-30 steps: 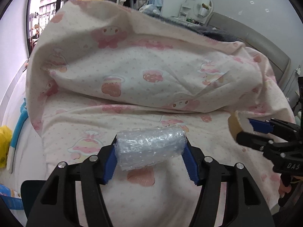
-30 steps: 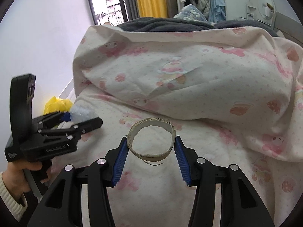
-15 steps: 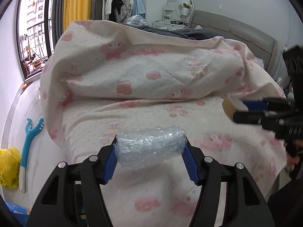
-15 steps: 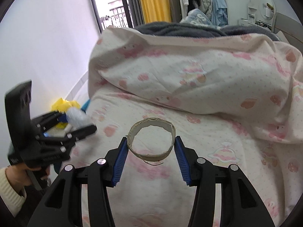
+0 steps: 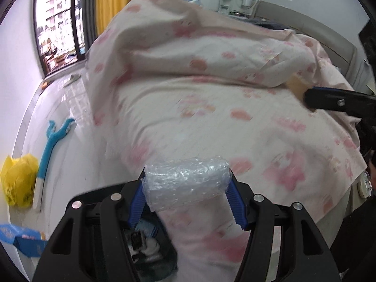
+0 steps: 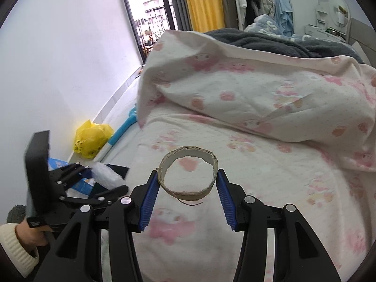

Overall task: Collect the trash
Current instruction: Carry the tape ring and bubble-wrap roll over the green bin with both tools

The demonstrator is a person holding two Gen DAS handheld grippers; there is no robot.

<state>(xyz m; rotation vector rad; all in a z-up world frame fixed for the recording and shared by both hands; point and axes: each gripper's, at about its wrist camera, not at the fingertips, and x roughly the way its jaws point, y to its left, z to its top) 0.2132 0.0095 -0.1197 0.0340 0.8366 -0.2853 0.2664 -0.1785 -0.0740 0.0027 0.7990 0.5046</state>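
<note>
Left gripper pinching bubble-wrap roll – right gripper pinching cardboard ring; bin contents blurred.

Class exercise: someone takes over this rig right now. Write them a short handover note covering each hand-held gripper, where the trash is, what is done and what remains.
Left hand-held gripper: shut on a bubble-wrap roll, held over the bed's edge.
Right hand-held gripper: shut on a cardboard ring, held above the quilt.
Other things: yellow bag and blue packaging lie on the floor beside the bed; a dark container with scraps shows under the left gripper.
Done: both pieces are picked up.
Left: drop both, probably in that container, though I cannot confirm it is the bin; then check the floor.
</note>
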